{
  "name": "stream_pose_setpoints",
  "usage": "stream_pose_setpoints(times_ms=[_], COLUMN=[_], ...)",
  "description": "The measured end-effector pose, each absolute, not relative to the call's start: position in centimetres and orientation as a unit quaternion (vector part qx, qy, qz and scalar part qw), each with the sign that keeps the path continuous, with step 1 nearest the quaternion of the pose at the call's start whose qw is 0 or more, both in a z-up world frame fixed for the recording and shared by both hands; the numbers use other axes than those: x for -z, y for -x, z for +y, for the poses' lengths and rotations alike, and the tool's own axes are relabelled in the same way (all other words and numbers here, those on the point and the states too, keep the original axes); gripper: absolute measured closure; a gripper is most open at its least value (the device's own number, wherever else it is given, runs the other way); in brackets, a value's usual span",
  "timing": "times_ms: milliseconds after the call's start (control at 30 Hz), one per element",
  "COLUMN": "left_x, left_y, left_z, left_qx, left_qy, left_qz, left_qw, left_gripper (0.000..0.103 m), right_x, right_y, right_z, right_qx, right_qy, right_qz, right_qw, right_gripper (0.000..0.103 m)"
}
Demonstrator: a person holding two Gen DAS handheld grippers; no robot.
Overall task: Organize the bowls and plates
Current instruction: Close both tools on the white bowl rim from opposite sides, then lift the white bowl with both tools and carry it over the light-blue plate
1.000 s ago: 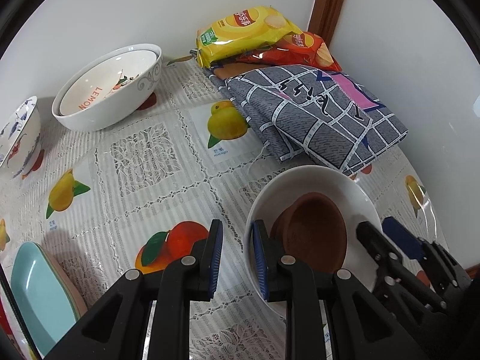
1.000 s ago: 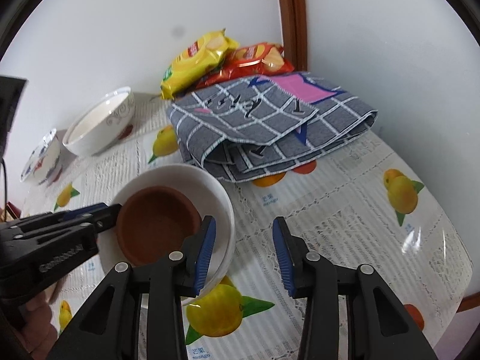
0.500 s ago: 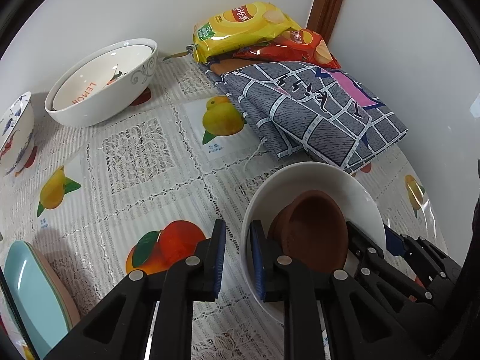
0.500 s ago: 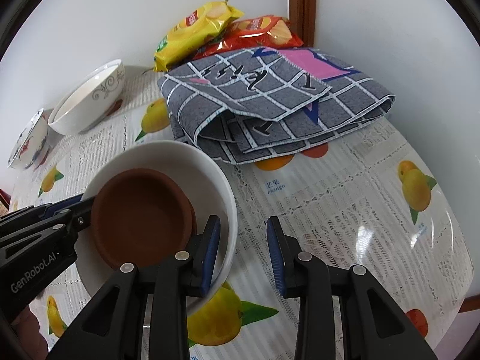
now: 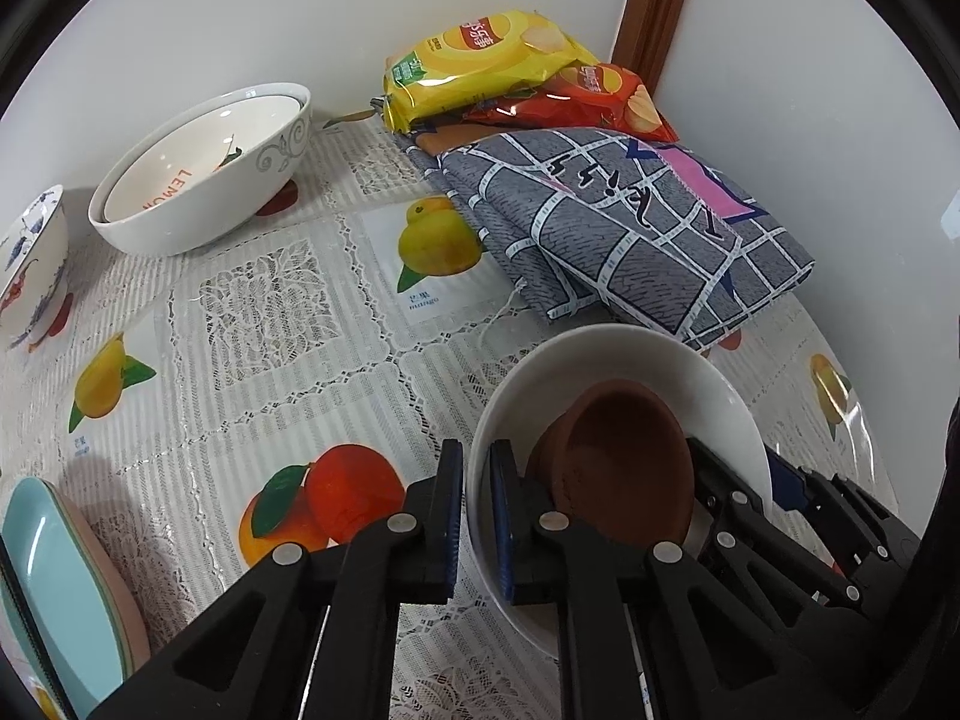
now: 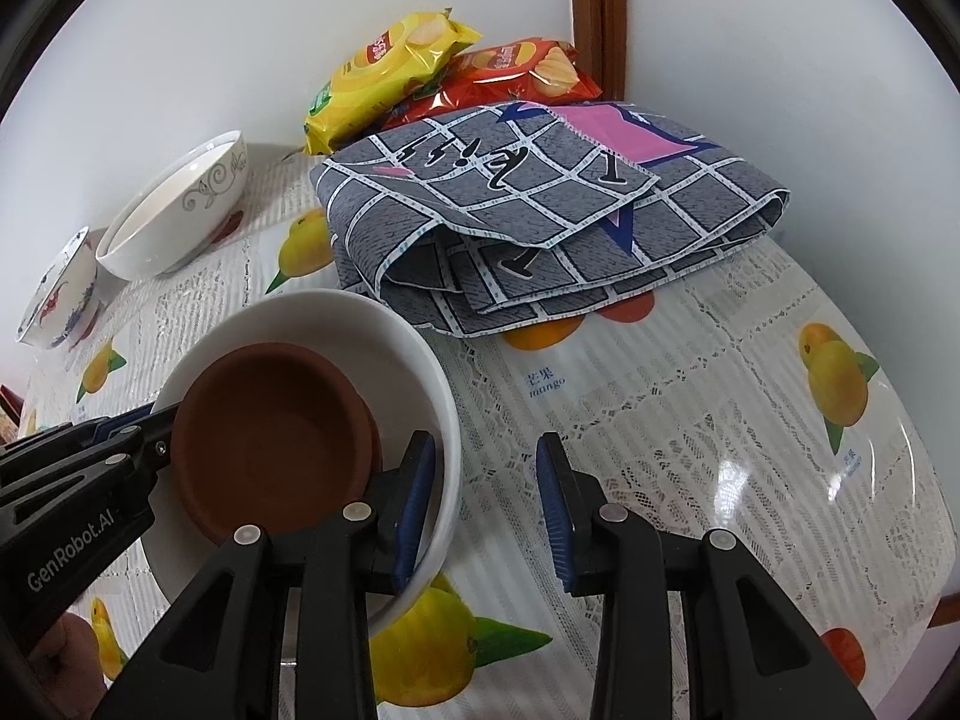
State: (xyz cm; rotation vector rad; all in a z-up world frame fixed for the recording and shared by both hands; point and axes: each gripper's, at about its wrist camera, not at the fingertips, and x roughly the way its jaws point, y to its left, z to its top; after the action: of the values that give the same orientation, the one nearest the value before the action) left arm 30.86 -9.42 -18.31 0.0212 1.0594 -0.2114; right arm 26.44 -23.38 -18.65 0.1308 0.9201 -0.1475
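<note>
A white bowl (image 5: 600, 354) stands on the fruit-print tablecloth with a brown clay bowl (image 5: 624, 468) lying tilted inside it. My left gripper (image 5: 476, 510) is shut on the white bowl's near-left rim, one pad inside and one outside. In the right wrist view the white bowl (image 6: 336, 312) and the brown bowl (image 6: 270, 420) sit at lower left. My right gripper (image 6: 483, 504) is open and straddles the opposite rim. Its left finger sits between the brown bowl and the white wall, and its right pad stands well clear outside.
Two nested large white bowls (image 5: 204, 174) and a blue-patterned bowl (image 5: 30, 264) stand at the back left by the wall. A stack of teal and pink plates (image 5: 60, 588) lies at the near left. A folded grey cloth (image 5: 630, 228) and crisp bags (image 5: 480, 60) fill the corner.
My left gripper's jaws have drawn together onto the white bowl's rim. My right gripper has shifted slightly, its left finger now deeper inside the bowl.
</note>
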Motion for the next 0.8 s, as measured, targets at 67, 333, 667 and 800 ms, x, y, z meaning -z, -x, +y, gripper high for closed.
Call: stream_pose_setpoints(times_ms=[67,333,667,800], left_x=[18.36,18.49,18.79,18.78], left_y=[-30.87,-31.08,-31.25,-31.21], left_z=[-9.46,-9.51,-9.62,-9.55], left_qx=[0.099,0.103,0.097,0.096], left_qy=[-0.011,-0.015,-0.022,-0.021], left_qz=[0.503,0.512,0.522,0.517], left_qw=[0.858,0.853,0.847,0.850], left_gripper=[0.094,0.095,0.097,0.097], right_x=[18.69,18.71,18.89,18.93], right_y=[-26.46,-26.76,-27.02,-26.84], right_z=[-23.34,-23.18,-23.34,-23.33], right_qx=[0.067,0.059,0.052,0.051], right_qy=[-0.067,-0.074,-0.088,-0.084], right_qz=[0.442,0.454,0.468,0.462], right_qw=[0.892,0.886,0.878,0.881], right_gripper=[0.073,0.081,0.080,0.080])
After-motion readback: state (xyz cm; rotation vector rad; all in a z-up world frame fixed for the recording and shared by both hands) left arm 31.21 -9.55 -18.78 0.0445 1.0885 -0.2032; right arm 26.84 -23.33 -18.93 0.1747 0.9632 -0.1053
